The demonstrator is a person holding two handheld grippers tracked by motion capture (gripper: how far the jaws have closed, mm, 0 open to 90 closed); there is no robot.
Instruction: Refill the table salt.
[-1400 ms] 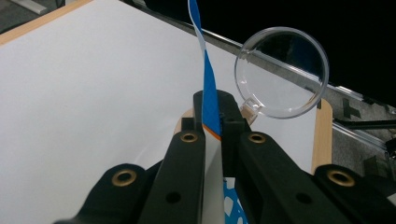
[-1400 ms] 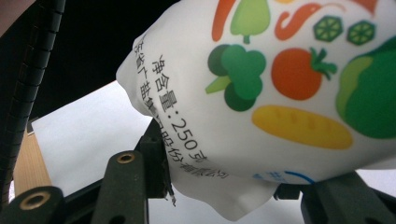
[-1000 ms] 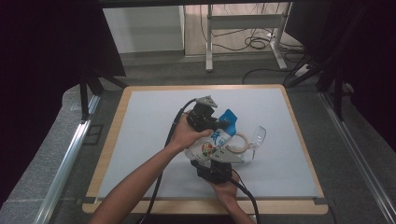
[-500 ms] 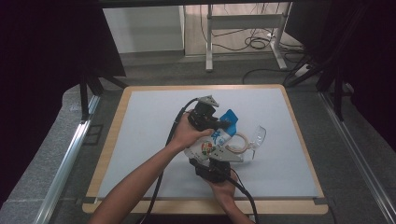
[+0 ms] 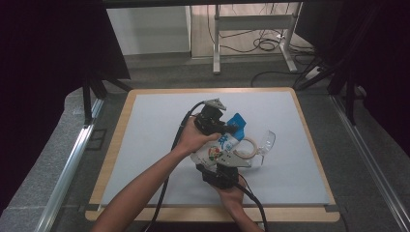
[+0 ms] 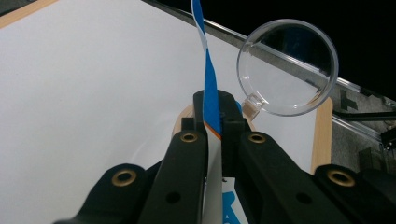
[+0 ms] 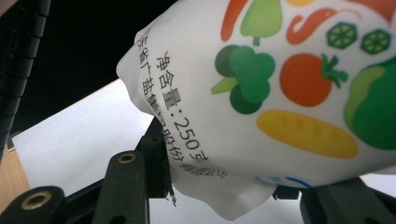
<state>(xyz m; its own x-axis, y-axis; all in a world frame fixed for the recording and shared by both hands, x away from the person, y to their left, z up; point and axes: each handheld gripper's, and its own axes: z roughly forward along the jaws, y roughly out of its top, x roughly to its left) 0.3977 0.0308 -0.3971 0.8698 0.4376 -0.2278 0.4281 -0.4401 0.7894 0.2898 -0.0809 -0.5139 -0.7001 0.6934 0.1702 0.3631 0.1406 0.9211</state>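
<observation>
- The left tongs point(image 6: 212, 122) pinched the blue top edge of the bag point(image 5: 221, 147).
- The right tongs point(image 7: 219, 186) clamped the bag's white bottom end.
- The bag hung above the surface point(image 5: 154, 130), near a clear scoop point(image 6: 287, 67).

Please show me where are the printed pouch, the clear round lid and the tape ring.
Printed pouch point(image 7: 299, 93): right gripper view, its printed side.
Clear round lid point(image 6: 287, 67): left gripper view, middle of the disc.
Tape ring point(image 5: 240, 149): high view, its left rim.

Lab recording bay, black curtains point(image 5: 43, 72), loose floor cables point(image 5: 263, 46), metal frame point(image 5: 251, 21)
</observation>
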